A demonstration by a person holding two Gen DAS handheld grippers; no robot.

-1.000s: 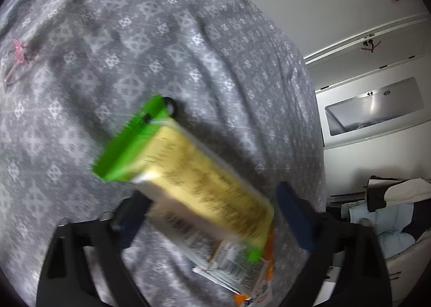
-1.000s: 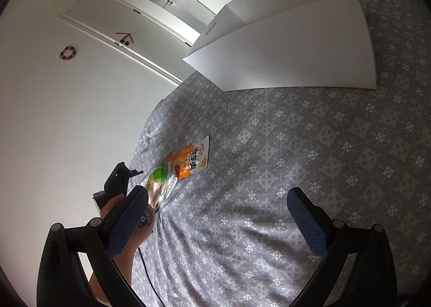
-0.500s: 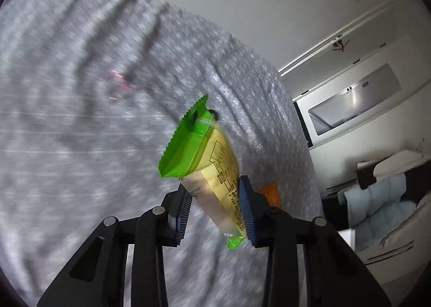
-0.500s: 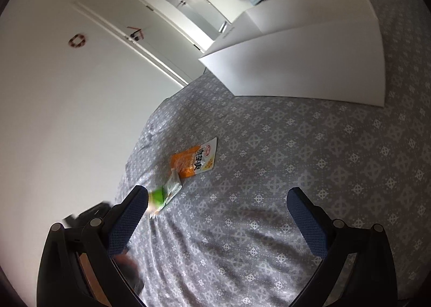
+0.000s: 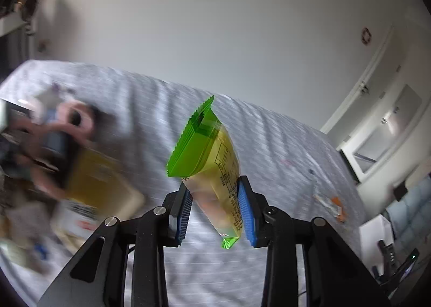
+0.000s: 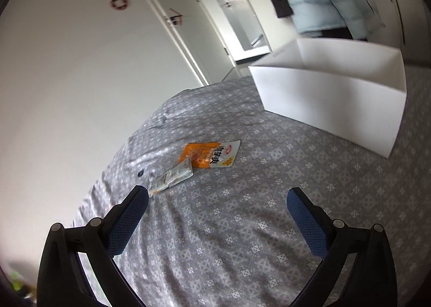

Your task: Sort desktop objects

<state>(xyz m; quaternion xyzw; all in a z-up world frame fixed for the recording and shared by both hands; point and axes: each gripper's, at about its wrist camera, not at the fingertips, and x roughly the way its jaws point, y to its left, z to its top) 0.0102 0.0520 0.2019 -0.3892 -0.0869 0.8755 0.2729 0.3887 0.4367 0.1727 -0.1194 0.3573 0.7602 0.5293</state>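
My left gripper (image 5: 215, 212) is shut on a green and yellow snack packet (image 5: 212, 161) and holds it up in the air above the grey patterned cloth (image 5: 269, 145). My right gripper (image 6: 216, 215) is open and empty, low over the same cloth (image 6: 242, 226). Ahead of it lie an orange and white snack packet (image 6: 212, 154) and a small silvery packet (image 6: 172, 176), side by side and touching. The orange packet also shows small at the right of the left wrist view (image 5: 332, 204).
A white open box (image 6: 331, 96) stands on the cloth at the back right. A blurred heap of objects, with a yellow packet (image 5: 99, 185), lies at the left of the left wrist view. White wall and doors stand behind.
My left gripper closed on the green and yellow packet, lifted it off the cloth and swung left. My right gripper turned; the two remaining packets now lie ahead of it.
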